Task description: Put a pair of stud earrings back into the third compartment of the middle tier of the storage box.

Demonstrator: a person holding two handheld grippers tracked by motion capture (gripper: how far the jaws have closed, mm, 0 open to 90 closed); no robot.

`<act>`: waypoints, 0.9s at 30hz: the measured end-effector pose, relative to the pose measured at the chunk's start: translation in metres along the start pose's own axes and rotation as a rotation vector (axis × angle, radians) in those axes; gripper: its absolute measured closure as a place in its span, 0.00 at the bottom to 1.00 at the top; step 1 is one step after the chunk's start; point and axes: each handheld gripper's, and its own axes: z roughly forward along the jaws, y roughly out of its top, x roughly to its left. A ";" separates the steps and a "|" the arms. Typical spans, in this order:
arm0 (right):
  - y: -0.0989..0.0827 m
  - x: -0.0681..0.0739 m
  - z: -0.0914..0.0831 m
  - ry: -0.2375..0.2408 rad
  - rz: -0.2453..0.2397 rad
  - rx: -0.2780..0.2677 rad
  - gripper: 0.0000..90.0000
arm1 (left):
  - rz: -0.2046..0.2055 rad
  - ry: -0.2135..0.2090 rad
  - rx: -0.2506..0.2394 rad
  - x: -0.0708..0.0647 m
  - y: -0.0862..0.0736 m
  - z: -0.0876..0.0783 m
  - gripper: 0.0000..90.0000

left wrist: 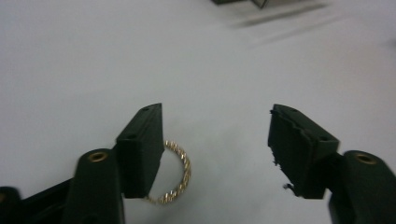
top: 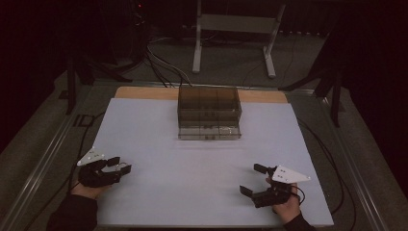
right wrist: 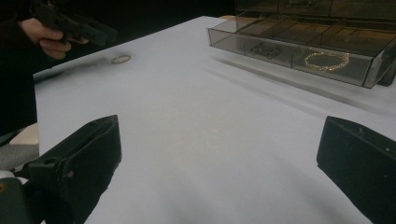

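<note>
Lying flat on the white table (top: 202,178) near its front-left corner, a gold twisted ring (left wrist: 176,173) is seen in the left gripper view, partly hidden behind one jaw of the left gripper (top: 119,167). Jaws are spread approx. halfway, w/ the ring at the inner face of the one jaw and a clear gap to the opposite jaw; no pinch is seen. Whether that jaw touches the ring cannot be told. In the right gripper view, the same ring (right wrist: 121,59) is noted on the table just beside the left gripper (right wrist: 95,33), which is held low over it by a hand (right wrist: 44,37).

The right gripper (top: 255,179) is held at the front-right of the table, well apart from the ring, jaws spread wide, nothing between them.

A smoked clear drawer box (top: 209,107) is set at the table's far centre. Its bottom drawer (right wrist: 299,53) is pulled out; a gold chain bracelet (right wrist: 326,60) is seen in one compartment, a small dark item (right wrist: 264,48) in the next.
</note>
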 end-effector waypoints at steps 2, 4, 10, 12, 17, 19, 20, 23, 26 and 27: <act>0.000 0.000 0.000 0.000 -0.002 0.000 0.00 | 0.004 0.007 0.012 0.001 -0.004 0.002 0.47; 0.000 0.000 0.000 0.000 -0.001 0.000 0.00 | 0.012 0.011 0.026 0.002 -0.007 0.004 0.51; 0.000 0.000 -0.001 -0.004 -0.001 -0.004 0.00 | 0.058 0.043 0.095 0.003 -0.011 0.015 0.66; 0.000 -0.001 -0.001 -0.004 -0.001 -0.002 0.00 | 0.069 0.060 0.109 0.002 -0.012 0.018 0.70; 0.000 -0.001 -0.001 -0.005 0.001 -0.002 0.00 | 0.087 0.086 0.131 0.004 -0.013 0.021 0.80; 0.000 -0.001 -0.001 -0.006 0.000 -0.002 0.00 | 0.085 0.090 0.131 0.005 -0.014 0.022 0.83; 0.000 -0.001 -0.001 -0.006 0.002 -0.002 0.00 | 0.088 0.089 0.130 0.005 -0.014 0.022 0.83; 0.000 -0.001 -0.001 -0.008 0.001 -0.002 0.00 | 0.091 0.095 0.133 0.005 -0.014 0.022 0.86; 0.000 -0.001 -0.002 -0.009 0.002 -0.004 0.00 | 0.115 0.104 0.142 0.001 -0.013 0.024 0.90; 0.001 -0.001 -0.002 -0.010 0.003 -0.005 0.00 | 0.119 0.108 0.150 0.001 -0.013 0.024 0.92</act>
